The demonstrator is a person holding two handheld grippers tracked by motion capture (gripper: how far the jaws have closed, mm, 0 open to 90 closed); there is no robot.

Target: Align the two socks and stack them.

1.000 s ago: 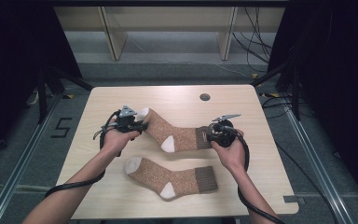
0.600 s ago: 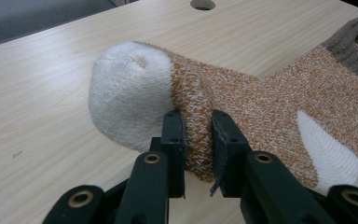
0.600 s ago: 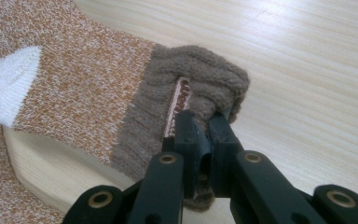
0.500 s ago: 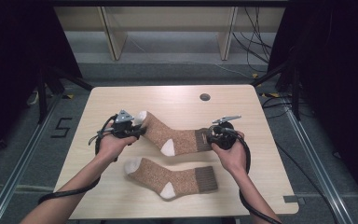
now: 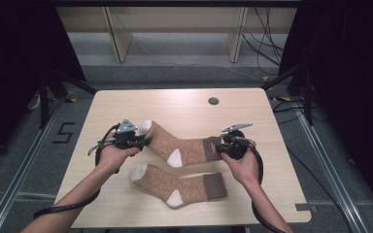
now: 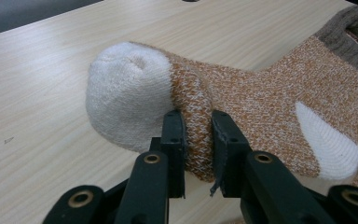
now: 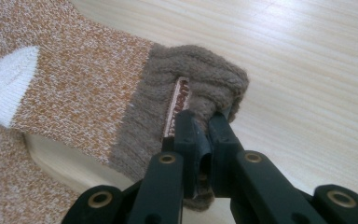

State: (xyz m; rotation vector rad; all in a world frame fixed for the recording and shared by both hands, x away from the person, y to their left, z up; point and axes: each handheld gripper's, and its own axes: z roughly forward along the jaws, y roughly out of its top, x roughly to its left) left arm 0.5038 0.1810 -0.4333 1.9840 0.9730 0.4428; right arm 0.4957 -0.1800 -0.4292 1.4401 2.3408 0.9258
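Note:
An orange-brown sock (image 5: 179, 145) with a white toe, white heel and dark brown cuff is stretched between both grippers over the table. My left gripper (image 5: 143, 139) is shut on its foot just behind the white toe (image 6: 128, 95), the fabric bunched between the pads (image 6: 175, 140). On the other end, my right gripper (image 5: 220, 145) is shut on the brown cuff (image 7: 200, 84), beside a small leather label (image 7: 173, 105). A matching second sock (image 5: 177, 183) lies flat nearer the front edge, toe to the left, cuff to the right.
The light wooden table (image 5: 184, 107) has a round cable hole (image 5: 213, 101) at the back right. Black cables trail from both grippers off the front edge. Wooden furniture legs and floor cables lie beyond the table's far side.
The left gripper has carried the sock's toe end a little to the left, pulling the sock straighter. The right gripper has stayed in place on the cuff.

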